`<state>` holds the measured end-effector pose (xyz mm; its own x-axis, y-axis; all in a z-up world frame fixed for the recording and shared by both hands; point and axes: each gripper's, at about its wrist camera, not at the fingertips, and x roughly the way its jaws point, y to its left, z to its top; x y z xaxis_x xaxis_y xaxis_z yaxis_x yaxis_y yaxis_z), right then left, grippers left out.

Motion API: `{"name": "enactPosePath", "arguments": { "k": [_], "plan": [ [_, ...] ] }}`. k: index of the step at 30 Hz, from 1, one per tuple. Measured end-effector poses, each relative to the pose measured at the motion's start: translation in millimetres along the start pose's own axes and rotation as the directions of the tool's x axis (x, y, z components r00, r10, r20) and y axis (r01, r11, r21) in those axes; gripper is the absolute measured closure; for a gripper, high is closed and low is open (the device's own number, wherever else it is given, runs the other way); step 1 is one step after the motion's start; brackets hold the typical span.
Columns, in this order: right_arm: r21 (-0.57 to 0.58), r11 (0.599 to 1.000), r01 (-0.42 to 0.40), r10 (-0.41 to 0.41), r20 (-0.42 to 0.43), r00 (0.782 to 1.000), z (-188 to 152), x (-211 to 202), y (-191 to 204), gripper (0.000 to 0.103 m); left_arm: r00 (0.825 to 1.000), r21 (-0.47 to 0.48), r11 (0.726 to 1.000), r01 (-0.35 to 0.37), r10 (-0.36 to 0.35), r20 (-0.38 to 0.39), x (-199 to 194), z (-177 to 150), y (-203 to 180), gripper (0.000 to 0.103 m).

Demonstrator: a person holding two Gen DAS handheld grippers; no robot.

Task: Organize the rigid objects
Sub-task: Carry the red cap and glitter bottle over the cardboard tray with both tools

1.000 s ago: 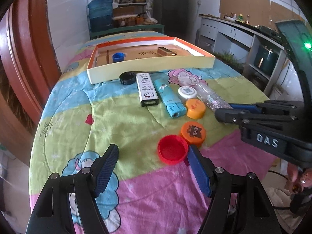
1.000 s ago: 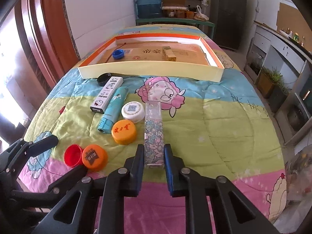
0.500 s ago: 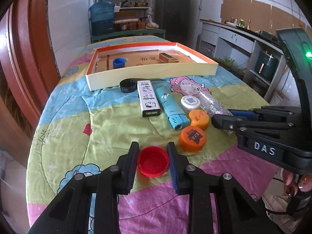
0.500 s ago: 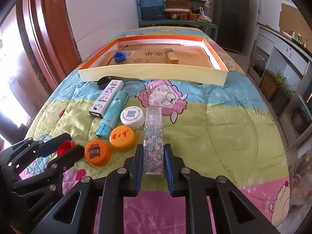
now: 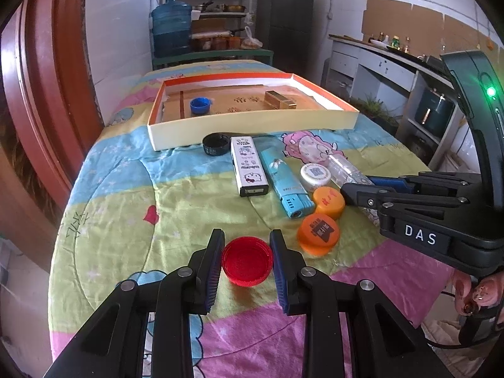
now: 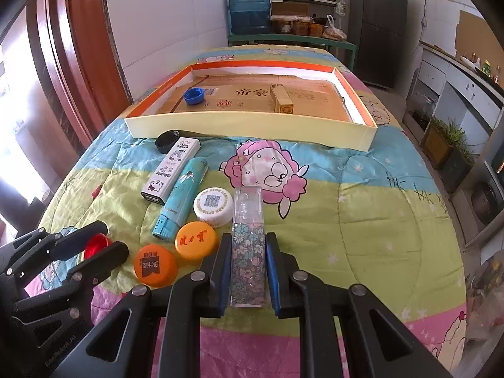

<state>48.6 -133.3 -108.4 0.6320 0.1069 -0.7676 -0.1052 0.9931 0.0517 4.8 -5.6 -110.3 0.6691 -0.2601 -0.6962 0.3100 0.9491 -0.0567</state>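
My left gripper (image 5: 246,260) is shut on a red bottle cap (image 5: 247,260), its blue pads pressing both sides; the red cap (image 6: 94,245) also shows between those jaws in the right wrist view. My right gripper (image 6: 247,267) is shut on a clear floral-patterned bottle (image 6: 248,245) lying lengthwise on the quilt. Two orange caps (image 5: 318,234) (image 5: 329,201), a white cap (image 5: 316,176), a teal lighter-shaped case (image 5: 283,182), a white cartoon case (image 5: 249,165) and a black cap (image 5: 216,144) lie between the grippers and the tray.
A shallow cream tray with an orange inner rim (image 5: 252,124) stands at the far side, holding a blue cap (image 5: 200,106) and a gold box (image 5: 278,100). A wooden door frame (image 5: 47,94) runs along the left. A person's fingers (image 5: 469,293) hold the right gripper's handle.
My left gripper went from wide open beside the red cap to closed around it. The right gripper kept its hold on the floral bottle without moving.
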Motion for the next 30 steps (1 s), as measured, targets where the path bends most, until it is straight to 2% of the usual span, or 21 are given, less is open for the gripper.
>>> {"name": "enactPosePath", "arguments": {
  "k": [10,30],
  "plan": [
    [0.000,1.000,0.003,-0.003,0.042,0.999,12.6,-14.3,-3.2,0.083,1.000,-0.011,1.000,0.001,0.000,0.029,-6.5,16.9,3.7,0.073],
    [0.007,1.000,-0.018,0.017,0.063,0.998,37.4,-18.1,-13.3,0.083,0.998,-0.053,0.999,0.010,-0.006,0.062,-3.5,58.8,14.0,0.073]
  ]
}}
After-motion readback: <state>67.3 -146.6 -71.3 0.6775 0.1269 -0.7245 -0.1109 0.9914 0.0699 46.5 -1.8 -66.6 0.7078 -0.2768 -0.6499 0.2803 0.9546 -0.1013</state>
